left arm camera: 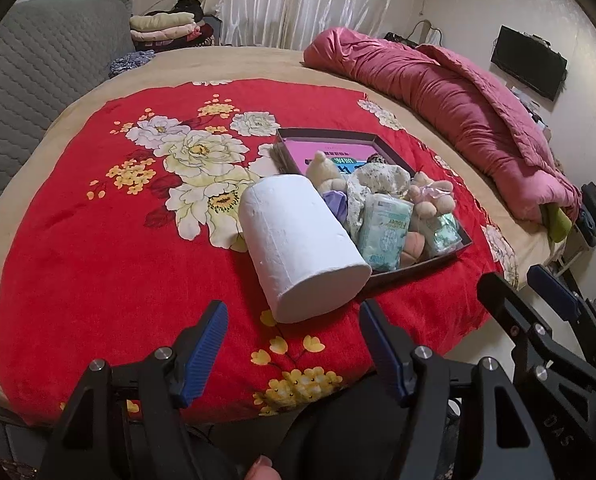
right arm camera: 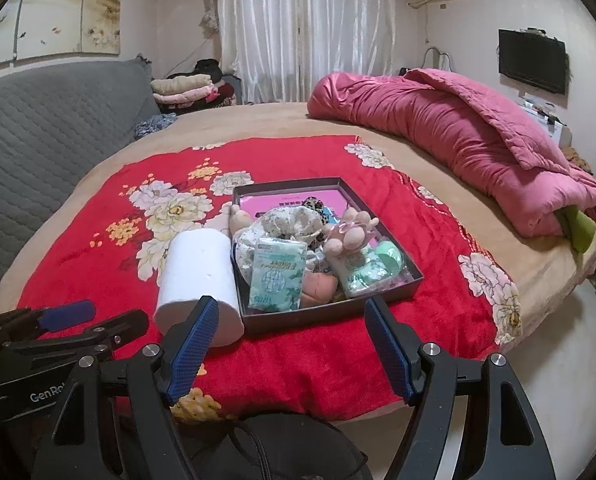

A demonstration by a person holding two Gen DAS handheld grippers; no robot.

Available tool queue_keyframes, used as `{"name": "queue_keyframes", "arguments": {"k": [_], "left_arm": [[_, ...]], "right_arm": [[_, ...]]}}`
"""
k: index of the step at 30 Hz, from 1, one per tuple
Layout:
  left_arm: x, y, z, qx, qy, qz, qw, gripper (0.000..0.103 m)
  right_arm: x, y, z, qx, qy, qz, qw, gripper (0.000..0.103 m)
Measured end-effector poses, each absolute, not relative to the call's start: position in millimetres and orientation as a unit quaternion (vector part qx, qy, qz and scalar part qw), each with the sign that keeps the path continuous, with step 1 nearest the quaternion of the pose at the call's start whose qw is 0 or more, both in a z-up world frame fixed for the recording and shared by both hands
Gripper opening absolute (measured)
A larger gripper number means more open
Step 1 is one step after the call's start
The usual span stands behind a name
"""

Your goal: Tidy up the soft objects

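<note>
1. Soft objects for sorting sit mostly in a shallow dark box (right arm camera: 381,292) that lies on a red floral blanket (right arm camera: 98,280) spread over a large bed (right arm camera: 258,120) with a tan sheet.
2. A rolled pink quilt (right arm camera: 457,136) lies along the far right side of the bed, well apart from the box.
3. A white paper roll (left arm camera: 298,244) lies on its side on the blanket, touching the left wall of the box, its flat end turned toward the cameras.
4. The left gripper (left arm camera: 294,354) hovers low over the near edge of the blanket, just in front of the paper roll; its jaws stand wide apart and hold nothing.
5. The right gripper (right arm camera: 292,354) hovers in front of the box's near wall; its jaws are likewise spread wide and empty. It also shows at the right edge of the left wrist view, beside the left one.
6. Inside the box, a crumpled floral cloth (right arm camera: 290,220) fills the middle, over a pink sheet that lines the bottom.
7. A tissue pack (right arm camera: 278,276) with green print leans at the front of the box, between the paper roll's side and a small peach-coloured plush (right arm camera: 317,288).
8. A beige plush toy (right arm camera: 349,236) with pink trim lies right of the cloth, above a mint-green wrapped pack (right arm camera: 373,268) near the right wall.
9. Another beige plush (left arm camera: 323,168) peeks up at the left wall, behind the paper roll.
</note>
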State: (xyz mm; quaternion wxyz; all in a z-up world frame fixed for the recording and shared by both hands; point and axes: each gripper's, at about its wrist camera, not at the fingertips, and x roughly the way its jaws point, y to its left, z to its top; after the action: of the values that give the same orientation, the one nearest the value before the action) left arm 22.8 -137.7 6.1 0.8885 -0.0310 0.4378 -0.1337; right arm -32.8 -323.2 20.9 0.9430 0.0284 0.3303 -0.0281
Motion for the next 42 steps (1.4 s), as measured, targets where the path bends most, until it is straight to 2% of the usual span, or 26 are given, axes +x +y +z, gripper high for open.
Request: {"name": "queue_keyframes", "arguments": {"k": [42], "left_arm": [[15,-144,8,-0.019,0.435,-0.116,0.893,0.068]], "right_arm": [[-37,-333,15,0.044,0.343,-0.032,0.938,0.076]]}}
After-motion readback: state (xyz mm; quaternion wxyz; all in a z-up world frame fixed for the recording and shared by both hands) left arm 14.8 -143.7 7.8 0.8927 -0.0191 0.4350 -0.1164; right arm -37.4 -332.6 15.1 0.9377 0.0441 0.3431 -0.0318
